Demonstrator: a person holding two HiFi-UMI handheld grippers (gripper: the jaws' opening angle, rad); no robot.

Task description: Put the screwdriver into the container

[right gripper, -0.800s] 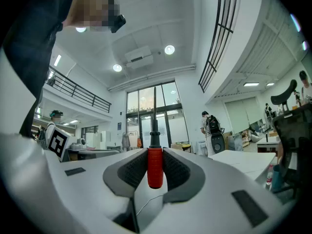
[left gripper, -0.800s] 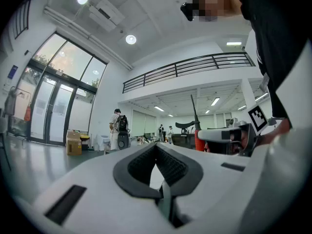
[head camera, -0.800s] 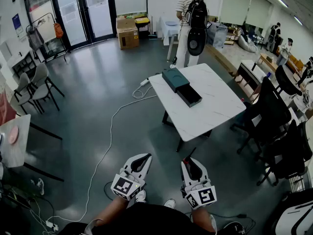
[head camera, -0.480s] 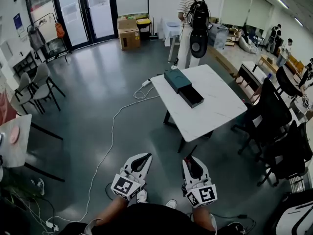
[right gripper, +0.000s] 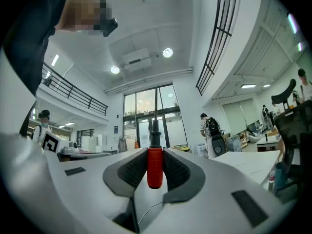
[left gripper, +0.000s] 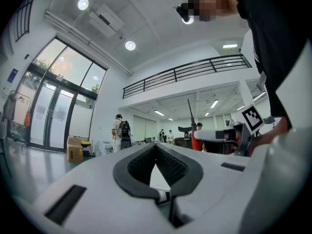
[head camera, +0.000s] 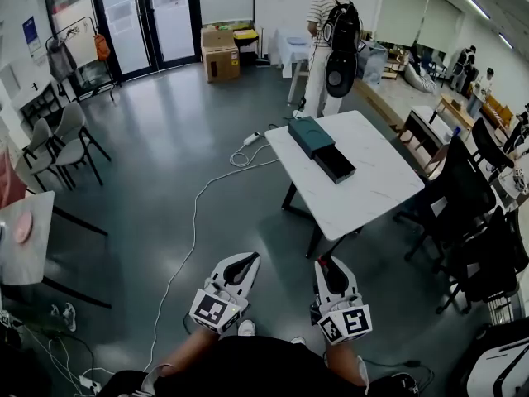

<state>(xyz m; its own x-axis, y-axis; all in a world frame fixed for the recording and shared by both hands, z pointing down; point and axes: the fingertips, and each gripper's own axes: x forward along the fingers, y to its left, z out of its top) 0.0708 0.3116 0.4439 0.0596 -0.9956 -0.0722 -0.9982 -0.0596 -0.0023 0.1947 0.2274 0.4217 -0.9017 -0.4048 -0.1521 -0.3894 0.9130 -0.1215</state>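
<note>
right tongs (right gripper: 155, 150) pinching screwdriver (right gripper: 154, 168) (red handle), left tongs (left gripper: 156, 146) pressed together

Looks out along the left gripper (left gripper: 156, 148), jaws pressed tip to tip with nothing between them. Takes in, at right, the right gripper (left gripper: 196, 135) with its marker cube (left gripper: 252, 118), a red-handled screwdriver (left gripper: 197, 144) standing upright at its tip. Catches, farther off at left, a person (left gripper: 118, 133) wearing a backpack, near a cardboard box (left gripper: 74, 152) and tall glass doors (left gripper: 48, 116). Spans a railed balcony (left gripper: 195, 71) along the back wall, under round ceiling lights (left gripper: 129, 45).
</note>
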